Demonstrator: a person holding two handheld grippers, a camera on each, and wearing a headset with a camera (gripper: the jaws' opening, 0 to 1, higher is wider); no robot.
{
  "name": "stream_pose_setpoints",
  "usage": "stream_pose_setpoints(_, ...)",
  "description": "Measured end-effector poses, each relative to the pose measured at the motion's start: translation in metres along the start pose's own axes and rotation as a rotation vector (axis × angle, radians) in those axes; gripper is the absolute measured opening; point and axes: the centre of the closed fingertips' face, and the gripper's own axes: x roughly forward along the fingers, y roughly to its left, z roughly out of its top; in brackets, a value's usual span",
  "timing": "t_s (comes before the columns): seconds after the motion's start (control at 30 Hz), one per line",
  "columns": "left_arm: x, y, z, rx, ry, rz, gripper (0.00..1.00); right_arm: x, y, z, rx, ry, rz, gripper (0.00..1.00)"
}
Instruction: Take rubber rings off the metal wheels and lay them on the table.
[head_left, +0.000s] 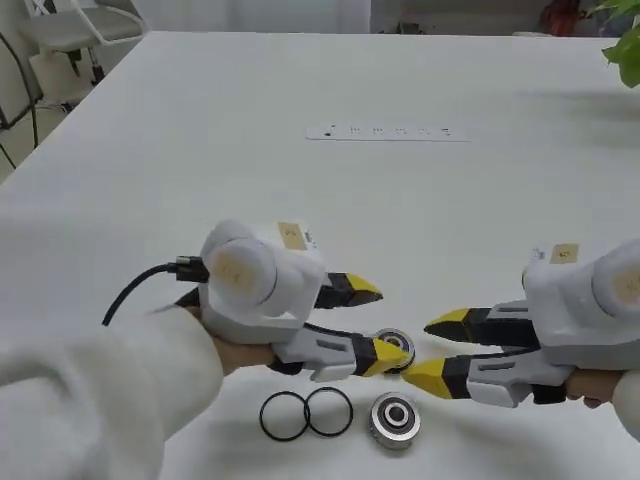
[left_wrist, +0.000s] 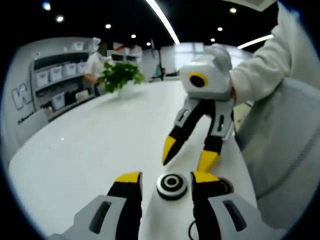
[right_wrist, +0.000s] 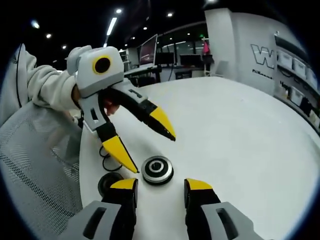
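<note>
Now, left gripper (head_left: 375, 323): jaws spread, gripping nothing; it reaches in from 9 o'clock in the head view, held by a hand in a white sleeve (head_left: 90, 400). Its own view has the wheel (left_wrist: 172, 186) lying between the 2 yellow tips, unclamped.
Right gripper (head_left: 432, 348): jaws likewise parted and bare (its tips point at the left one's); it comes in from 3 o'clock. Its own view puts the wheel (right_wrist: 157, 170) just ahead of the tips.
Wheel (head_left: 395, 345): flat on the table (head_left: 300, 220), between the 2 grippers, just beside the left one's lower tip, which partly hides it; a dark band runs round its rim.
2nd wheel (head_left: 395, 418): flat, at 6 o'clock from the 1st, near it, rim looking like bare metal.
Rings (head_left: 306, 412): 2 black ones flat on the table at 9 o'clock from the 2nd wheel, side by side and touching.
Strip (head_left: 388, 132): white, at 12 o'clock, well apart from the work.
Plant (head_left: 625, 45): green leaves at the 2 o'clock corner.
</note>
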Motion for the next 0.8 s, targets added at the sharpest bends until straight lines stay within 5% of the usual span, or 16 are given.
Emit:
stream_pose_setpoints(0.33,0.007,-0.004,-0.015,-0.023,0.038,0.001,0.25,0.004,0.002,0.002,0.068,-0.027,0.008,0.31)
stream_pose_setpoints(0.57,0.008,-0.001,-0.012,-0.041,0.025,0.013,0.19,0.007,0.003,-0.001,0.063,-0.019,0.006,0.26)
stream_pose_setpoints(0.8,0.009,-0.004,-0.012,0.005,0.025,-0.005,0.14,0.008,0.004,-0.003,0.045,-0.011,0.008,0.20)
